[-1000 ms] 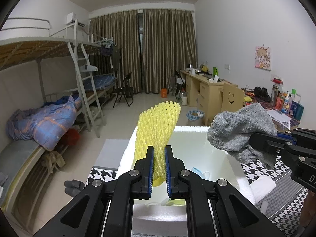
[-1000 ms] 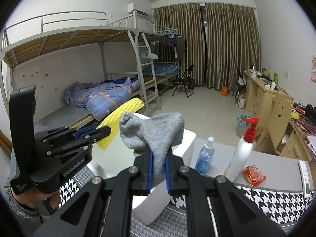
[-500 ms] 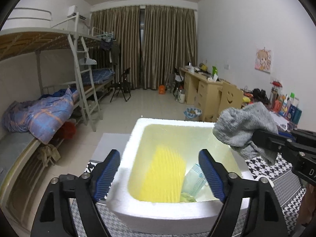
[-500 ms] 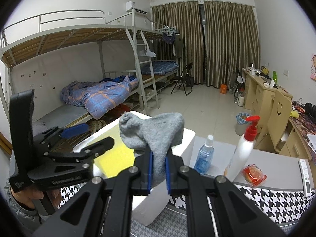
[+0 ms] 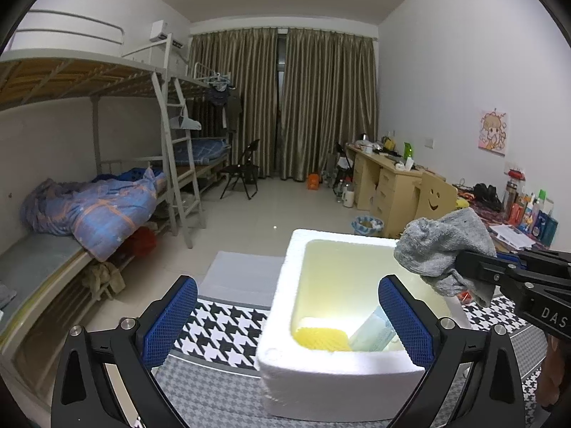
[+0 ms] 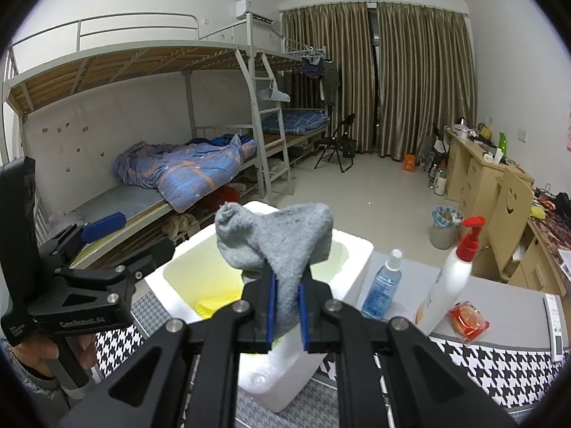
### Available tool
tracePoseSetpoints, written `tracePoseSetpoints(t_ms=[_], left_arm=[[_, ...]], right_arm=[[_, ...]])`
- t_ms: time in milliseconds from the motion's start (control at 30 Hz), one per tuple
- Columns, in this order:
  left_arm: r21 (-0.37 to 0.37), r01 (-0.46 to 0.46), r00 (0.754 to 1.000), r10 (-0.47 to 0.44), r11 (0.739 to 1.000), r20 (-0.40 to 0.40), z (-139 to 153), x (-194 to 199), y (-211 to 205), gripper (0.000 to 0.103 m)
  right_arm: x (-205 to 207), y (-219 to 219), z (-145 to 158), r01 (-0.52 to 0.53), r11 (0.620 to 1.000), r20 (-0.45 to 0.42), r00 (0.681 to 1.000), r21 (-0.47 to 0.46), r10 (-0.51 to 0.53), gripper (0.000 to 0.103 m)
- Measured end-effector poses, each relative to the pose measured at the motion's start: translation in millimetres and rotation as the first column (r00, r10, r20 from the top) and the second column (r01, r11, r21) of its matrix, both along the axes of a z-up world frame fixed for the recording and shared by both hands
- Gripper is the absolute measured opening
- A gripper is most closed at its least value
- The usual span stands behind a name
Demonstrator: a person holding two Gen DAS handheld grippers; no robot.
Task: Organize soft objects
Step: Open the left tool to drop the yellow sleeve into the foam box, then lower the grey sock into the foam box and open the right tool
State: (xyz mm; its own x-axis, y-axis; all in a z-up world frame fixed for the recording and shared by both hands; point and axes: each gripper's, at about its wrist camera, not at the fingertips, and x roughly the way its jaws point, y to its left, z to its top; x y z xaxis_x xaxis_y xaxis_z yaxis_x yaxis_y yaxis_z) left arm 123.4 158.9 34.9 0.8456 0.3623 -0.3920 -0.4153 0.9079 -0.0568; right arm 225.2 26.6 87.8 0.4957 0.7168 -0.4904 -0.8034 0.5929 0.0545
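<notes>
My left gripper (image 5: 285, 306) has its jaws opening wide, with nothing between the blue pads (image 5: 171, 317); it hovers at the near left corner of a white foam box (image 5: 335, 381). A yellow foam net (image 5: 321, 337) lies inside the box beside a pale blue item (image 5: 371, 331). My right gripper (image 6: 285, 285) is shut on a grey sock (image 6: 278, 239), held above the box's right side. In the left wrist view the sock (image 5: 442, 246) hangs over the box rim. The right wrist view shows the left gripper (image 6: 132, 239) and the box (image 6: 353, 249).
The box stands on a table with a houndstooth cloth (image 5: 228, 324). To its right are a blue spray bottle (image 6: 382, 289), a red-capped pump bottle (image 6: 453, 274), a red packet (image 6: 467, 321) and a remote (image 6: 555, 328). A bunk bed (image 5: 89, 214) runs along the left.
The left gripper opened and let go of the yellow net, which dropped into the box. The left gripper shifted toward the box's left corner. The right gripper stayed still with the sock.
</notes>
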Motion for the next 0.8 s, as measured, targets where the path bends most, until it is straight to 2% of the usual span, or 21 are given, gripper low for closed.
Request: tracePoseSetpoints(t_ms=[333,700,800], left_arm=[[0.025,-0.022,1.0,0.022,0.999,0.012,3.2,-18.9,2.1,0.102],[0.029,-0.057,0.998,0.056,0.998,0.026,3.4,-38.1,10.0,0.102],[0.026,-0.063,0.998,0.062,0.998,0.025,2.5,-41.8,12.5,0.102]], right_arm=[[-0.7,19.2,-3.3,-0.018,0.999,0.0,1.0,-0.028,0.018,0.014],[2.3,36.7,-13.5,-0.043,0.997,-0.048,0.998,-0.062,0.04,0.014],[3.6,41.1,-16.0,-0.049,0.996,-0.058,0.997,-0.076,0.045,0.018]])
